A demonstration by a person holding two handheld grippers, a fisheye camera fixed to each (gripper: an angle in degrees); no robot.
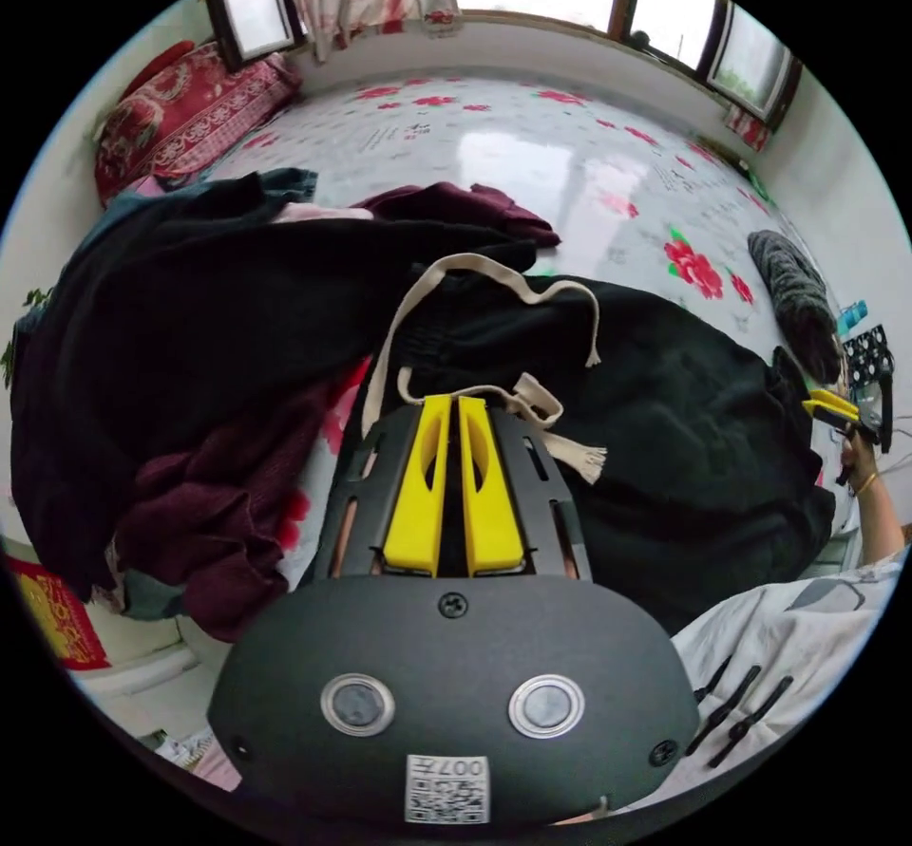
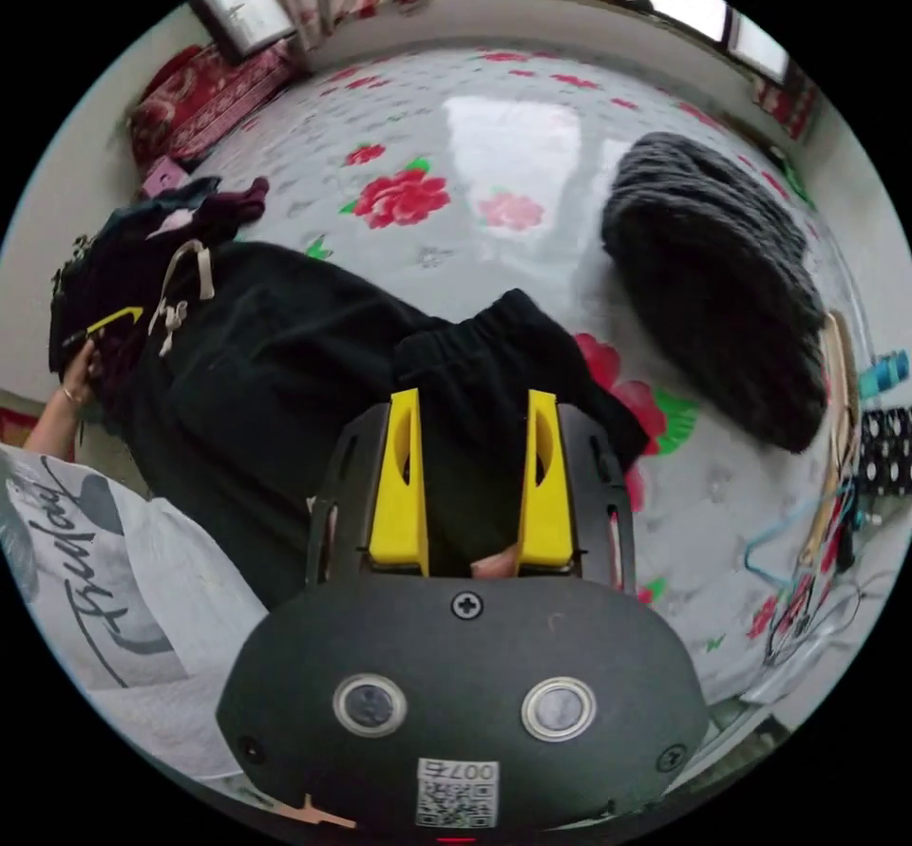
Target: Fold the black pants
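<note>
Left gripper [image 1: 454, 402], jaws pressed together, apparently pinching fabric; right gripper [image 2: 473, 400], jaws parted and level; a bare forearm [image 1: 879, 514] extends toward it.

Bed [image 2: 513, 139] is covered by a white sheet printed with red flowers. Laid directly on it: black pants [image 2: 285, 381], a dark grey knit [image 2: 717, 286], a heap of black and maroon clothes [image 1: 190, 333], red patterned bedding [image 1: 180, 110] at the far corner.

Black pants [image 1: 665, 428], cream drawstring [image 1: 475, 267]; yellow tongs [image 1: 454, 404]; white red-flowered sheet [image 2: 494, 162].
</note>
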